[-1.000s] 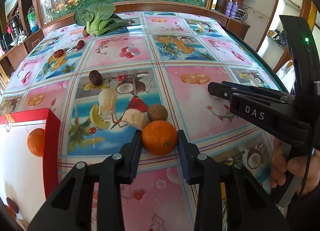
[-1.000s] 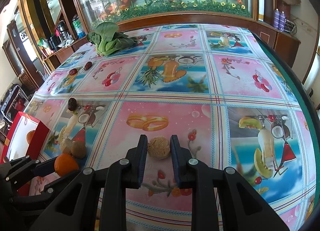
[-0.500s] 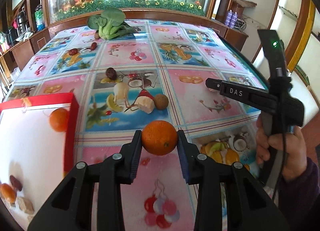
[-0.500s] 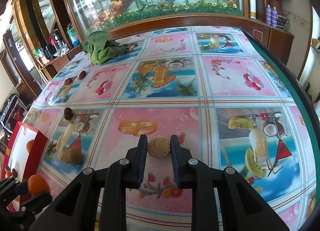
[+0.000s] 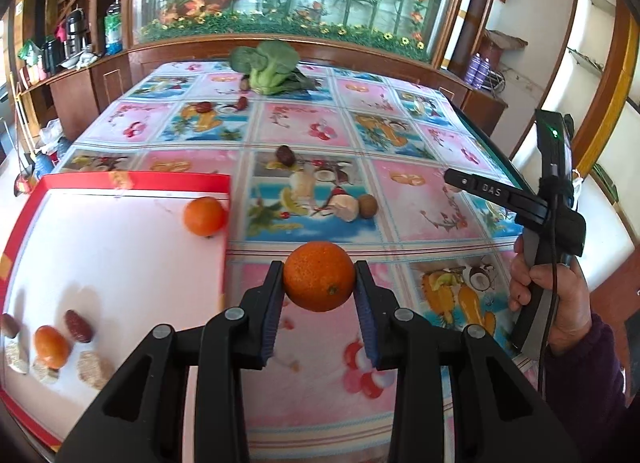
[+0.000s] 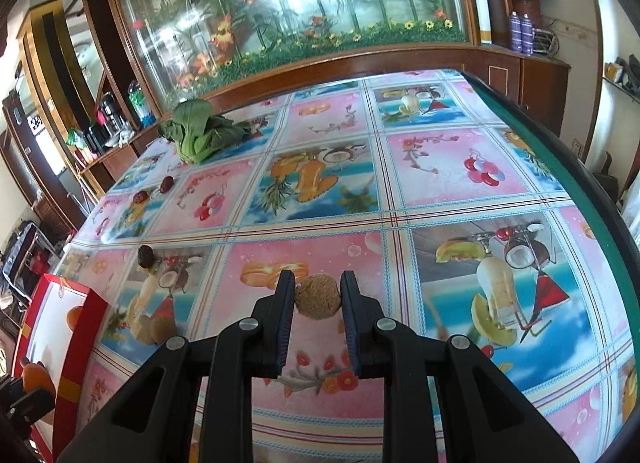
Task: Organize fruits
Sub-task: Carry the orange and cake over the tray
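An orange (image 5: pixel 319 277) is clamped in the left gripper (image 5: pixel 319 283) above the table, just right of the red tray (image 5: pixel 132 179). A rough brown round fruit (image 6: pixel 319 295) is pinched in the right gripper (image 6: pixel 318 297). Several fruits have been laid in the tray already; red dates (image 5: pixel 285 155) and two small pieces mid-table are left.

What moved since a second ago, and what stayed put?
The left hand-held gripper carried its orange up off the tablecloth toward the red box, now much nearer. The right hand-held gripper stayed shut on the brown ball, hardly moving.
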Demonstrator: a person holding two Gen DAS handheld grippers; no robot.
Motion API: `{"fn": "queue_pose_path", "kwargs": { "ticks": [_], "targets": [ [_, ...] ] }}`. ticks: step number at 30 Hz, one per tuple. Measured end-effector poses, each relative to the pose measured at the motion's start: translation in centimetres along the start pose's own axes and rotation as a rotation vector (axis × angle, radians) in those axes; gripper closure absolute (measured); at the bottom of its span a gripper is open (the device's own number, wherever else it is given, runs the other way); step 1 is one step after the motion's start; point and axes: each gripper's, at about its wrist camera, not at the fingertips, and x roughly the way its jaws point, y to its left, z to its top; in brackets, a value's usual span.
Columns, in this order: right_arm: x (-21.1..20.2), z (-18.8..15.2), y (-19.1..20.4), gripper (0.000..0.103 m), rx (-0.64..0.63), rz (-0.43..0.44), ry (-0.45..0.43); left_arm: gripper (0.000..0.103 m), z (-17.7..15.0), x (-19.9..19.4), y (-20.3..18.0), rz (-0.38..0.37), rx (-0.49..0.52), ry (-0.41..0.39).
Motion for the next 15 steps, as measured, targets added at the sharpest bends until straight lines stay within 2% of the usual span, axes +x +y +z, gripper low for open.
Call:
{"fn": "queue_pose_path", "kwargs": {
  "ticks": [3, 7, 15],
  "targets": [
    [-0.2, -0.4, 0.9, 0.081, 0.034, 0.055, 0.008, 0.067, -0.3, -0.8, 1.3, 0.001, -0.017, -0.006],
    [-0.7, -1.1, 3.5, 0.081, 0.008, 0.115, -0.004, 0.067, -0.7, -2.0, 3.2, 0.012, -0.034, -0.023],
    [-1.7, -2.5, 9.5, 0.081, -0.019, 0.257, -0.029, 0.067, -1.3, -4.6, 9.0, 0.074, -0.133, -0.074]
  ]
}}
